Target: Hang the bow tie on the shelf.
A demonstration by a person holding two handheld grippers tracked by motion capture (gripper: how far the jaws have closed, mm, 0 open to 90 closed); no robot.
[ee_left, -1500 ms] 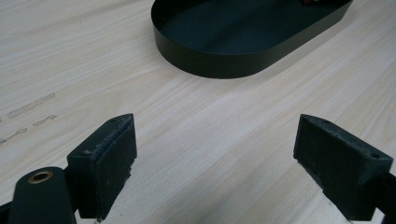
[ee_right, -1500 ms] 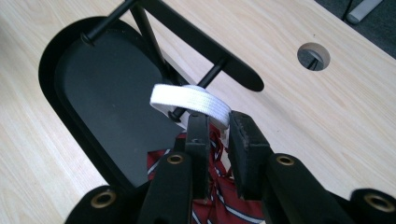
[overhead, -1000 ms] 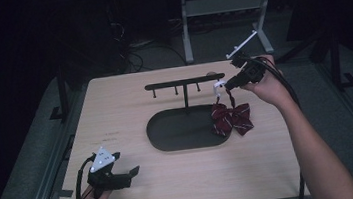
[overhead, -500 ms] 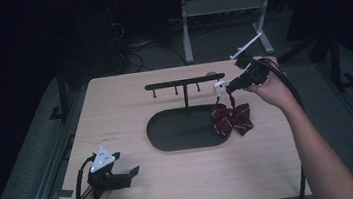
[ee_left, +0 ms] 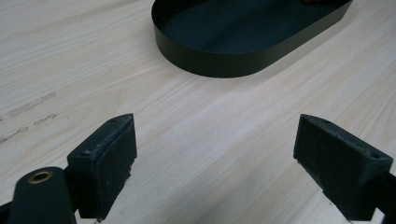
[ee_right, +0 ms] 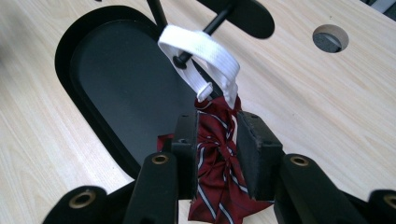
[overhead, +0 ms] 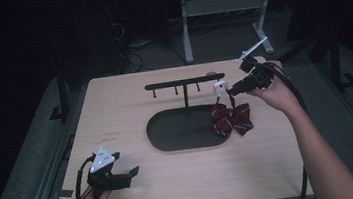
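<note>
A dark red striped bow tie [overhead: 231, 118] [ee_right: 217, 154] hangs by its white elastic strap [overhead: 219, 85] [ee_right: 205, 53] from a peg at the right end of the black stand's bar [overhead: 182, 82]. Its lower part rests by the right end of the stand's oval tray [overhead: 168, 130] [ee_right: 116, 84]. My right gripper [overhead: 231, 93] [ee_right: 217, 123] is just above the tie. Its jaws flank the knot and have just been opening; the fabric sits loosely between them. My left gripper [overhead: 131, 172] [ee_left: 215, 135] lies low at the table's front left, open wide over bare wood.
The tray's rim [ee_left: 210, 65] lies ahead of the left gripper. A round hole [ee_right: 330, 38] is cut in the tabletop behind the stand. A metal frame [overhead: 224, 8] stands on the floor beyond the table. Cables trail from both grippers.
The right hand has edged slightly to the right. The bow tie stays hung on the peg, and the left gripper has not moved.
</note>
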